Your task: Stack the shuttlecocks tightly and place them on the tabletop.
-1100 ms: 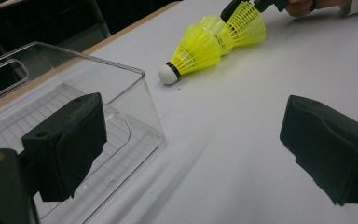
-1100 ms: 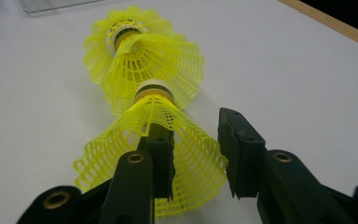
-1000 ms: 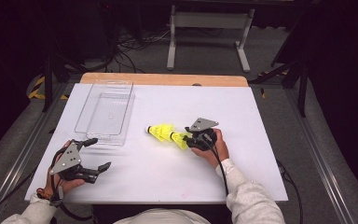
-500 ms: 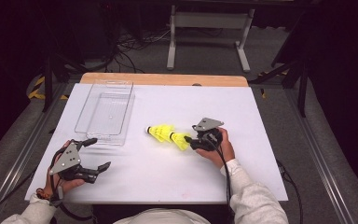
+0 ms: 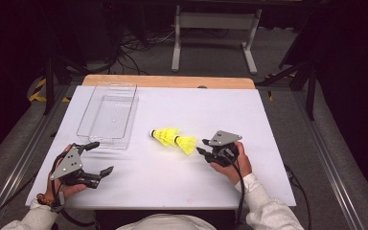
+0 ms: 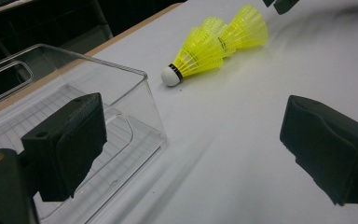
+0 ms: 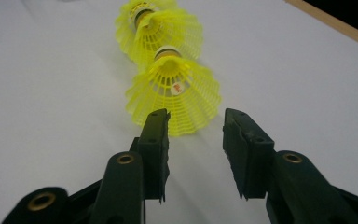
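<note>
A short row of nested yellow shuttlecocks point(image 5: 172, 138) lies on its side on the white table, cork end toward the clear plastic box point(image 5: 108, 115). My right gripper point(image 5: 201, 146) is open just right of the skirt end. In the right gripper view the nearest skirt point(image 7: 172, 88) sits just beyond the parted jaws of that gripper point(image 7: 196, 135), with nothing between them. My left gripper point(image 5: 103, 157) rests open at the front left, near the box's front corner. Across its wide gap point(image 6: 198, 140) the left gripper view shows the shuttlecocks point(image 6: 214, 44) and the box wall point(image 6: 121, 93).
The white table top point(image 5: 196, 105) has a wooden strip point(image 5: 167, 81) along its far edge. The clear box is empty. Beyond the table stand a metal frame point(image 5: 211, 28) and cables on the floor.
The right gripper has drawn back a little to the right, away from the shuttlecocks, which stay in place. The left gripper has not moved.
</note>
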{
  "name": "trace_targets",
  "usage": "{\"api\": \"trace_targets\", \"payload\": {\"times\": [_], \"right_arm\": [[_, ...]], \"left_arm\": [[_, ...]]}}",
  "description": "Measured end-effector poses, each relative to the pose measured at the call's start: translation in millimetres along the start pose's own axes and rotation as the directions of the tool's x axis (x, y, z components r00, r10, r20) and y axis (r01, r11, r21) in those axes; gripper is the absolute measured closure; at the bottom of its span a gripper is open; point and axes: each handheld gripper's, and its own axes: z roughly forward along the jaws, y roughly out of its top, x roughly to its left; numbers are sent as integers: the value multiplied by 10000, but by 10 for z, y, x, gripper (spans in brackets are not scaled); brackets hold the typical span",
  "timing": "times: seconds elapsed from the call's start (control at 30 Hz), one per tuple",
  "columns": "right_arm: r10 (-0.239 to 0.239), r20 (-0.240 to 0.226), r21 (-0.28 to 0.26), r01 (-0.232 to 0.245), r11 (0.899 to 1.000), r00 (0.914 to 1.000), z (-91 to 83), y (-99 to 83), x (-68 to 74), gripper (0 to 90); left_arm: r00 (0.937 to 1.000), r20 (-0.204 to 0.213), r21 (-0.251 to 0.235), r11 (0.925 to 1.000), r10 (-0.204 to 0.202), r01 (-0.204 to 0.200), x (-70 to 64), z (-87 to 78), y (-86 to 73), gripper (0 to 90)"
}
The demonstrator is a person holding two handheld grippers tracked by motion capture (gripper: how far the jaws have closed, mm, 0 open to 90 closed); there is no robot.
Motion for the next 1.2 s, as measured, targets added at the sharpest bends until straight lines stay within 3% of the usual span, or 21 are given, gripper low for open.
{"api": "trace_targets", "payload": {"times": [0.23, 0.4, 0.6, 0.9, 1.2], "right_arm": [[-120, -360, 346, 133, 9993, 9993, 127, 7, 168, 639], [-17, -498, 445, 39, 9990, 9988, 228, 34, 210, 645], [156, -419, 420, -138, 9990, 9990, 307, 72, 209, 690], [121, -149, 321, -116, 9994, 9998, 355, 106, 182, 896], [-225, -36, 314, 226, 9993, 9997, 342, 119, 161, 900]], "left_arm": [[10000, 33, 82, 9999, 67, -68, -3, 16, 0, 81], [10000, 75, 97, 10000, 8, -9, -9, 27, -4, 80], [10000, 65, 121, 9999, 47, -48, -4, 31, -6, 80], [9999, 73, 157, 9998, 75, -76, 1, 36, -10, 81], [9999, 107, 154, 9999, 26, -27, -4, 41, -10, 81]]}}
